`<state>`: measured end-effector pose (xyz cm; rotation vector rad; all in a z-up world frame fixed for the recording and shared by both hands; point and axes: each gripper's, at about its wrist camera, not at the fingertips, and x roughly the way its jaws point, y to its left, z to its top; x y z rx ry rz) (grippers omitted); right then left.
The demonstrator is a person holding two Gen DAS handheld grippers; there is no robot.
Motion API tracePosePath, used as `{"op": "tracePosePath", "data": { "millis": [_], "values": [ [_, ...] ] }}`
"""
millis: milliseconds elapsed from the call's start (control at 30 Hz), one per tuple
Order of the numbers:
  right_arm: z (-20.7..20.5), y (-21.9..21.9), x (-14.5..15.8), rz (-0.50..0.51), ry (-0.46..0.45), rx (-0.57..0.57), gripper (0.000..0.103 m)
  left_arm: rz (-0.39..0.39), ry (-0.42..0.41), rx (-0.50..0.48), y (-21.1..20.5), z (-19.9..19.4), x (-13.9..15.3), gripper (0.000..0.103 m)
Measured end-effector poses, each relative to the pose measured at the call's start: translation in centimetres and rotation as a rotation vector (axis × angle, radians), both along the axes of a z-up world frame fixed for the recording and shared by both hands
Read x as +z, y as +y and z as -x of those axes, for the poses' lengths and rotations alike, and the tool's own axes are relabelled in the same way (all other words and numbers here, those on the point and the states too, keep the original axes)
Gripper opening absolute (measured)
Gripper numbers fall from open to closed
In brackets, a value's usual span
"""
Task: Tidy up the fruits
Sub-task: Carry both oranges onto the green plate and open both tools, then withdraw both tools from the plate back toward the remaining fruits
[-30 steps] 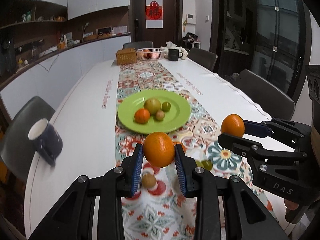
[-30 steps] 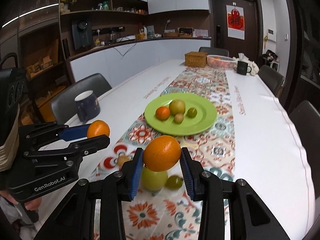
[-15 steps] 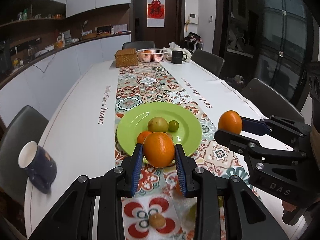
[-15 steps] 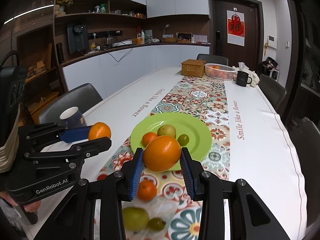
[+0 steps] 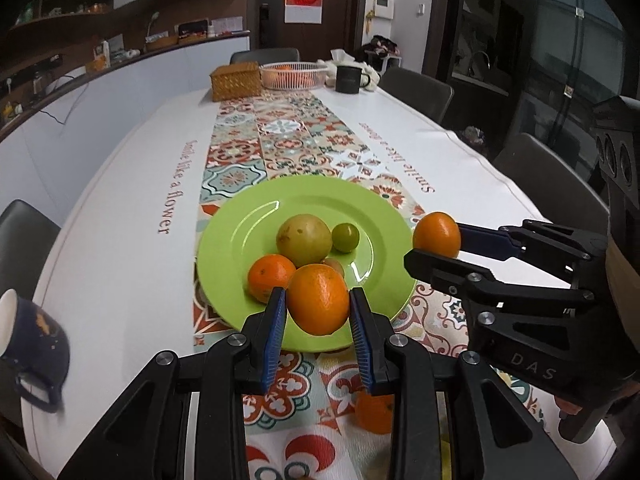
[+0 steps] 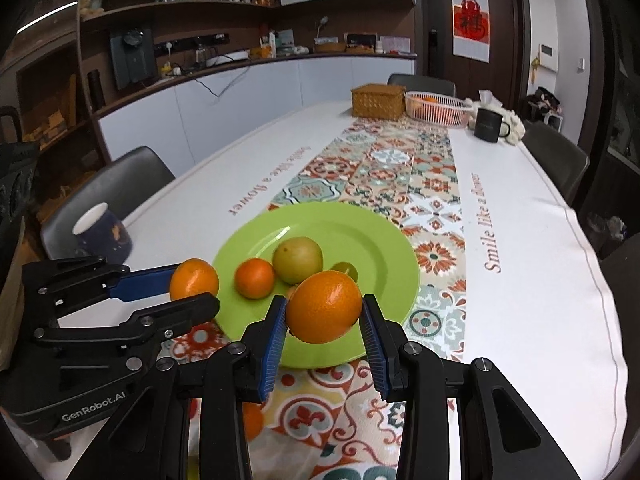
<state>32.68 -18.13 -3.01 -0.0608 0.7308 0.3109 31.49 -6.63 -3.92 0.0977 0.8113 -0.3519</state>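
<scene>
- Both grippers have travelled up the table runner (image 5: 280, 136); our left gripper (image 5: 318, 316) and right gripper (image 6: 324, 322) now hang over the near rim of the green plate (image 5: 248, 216).
- Each is clamped on an orange: left orange (image 5: 318, 298), right orange (image 6: 324, 306).
- We judge release onto the plate comes next; more fruit waits behind us.

plate (image 5: 240, 240) lime green | runner (image 5: 236, 148) multicolour tile pattern | oranges (image 5: 318, 298) orange
</scene>
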Motion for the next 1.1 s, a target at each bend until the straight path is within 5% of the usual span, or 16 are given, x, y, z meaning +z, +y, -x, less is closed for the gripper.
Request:
{"op": "tracePosePath", "data": {
  "millis": [133, 233, 367, 1100],
  "values": [
    [-1.0, -0.2, -1.2, 0.001, 0.02, -0.004, 0.038, -0.001, 0.019, -0.001, -0.2, -0.9, -0.7, 0.032],
    [-1.6, -0.4, -1.7, -0.004, 0.029, -0.006, 0.038, 0.005, 0.021, 0.006, -0.1, -1.1, -0.7, 0.045],
    [-1.6, -1.0, -1.2, -0.016, 0.017, -0.045, 0.048, -0.003, 0.004, 0.035, 0.7, -0.4, -0.2, 0.046],
    [9.8, -1.7, 4.6, -0.011, -0.144, -0.075, 0.065, -0.053, -0.18, 0.082, 2.9, 10.9, 5.9, 0.075]
  ]
}}
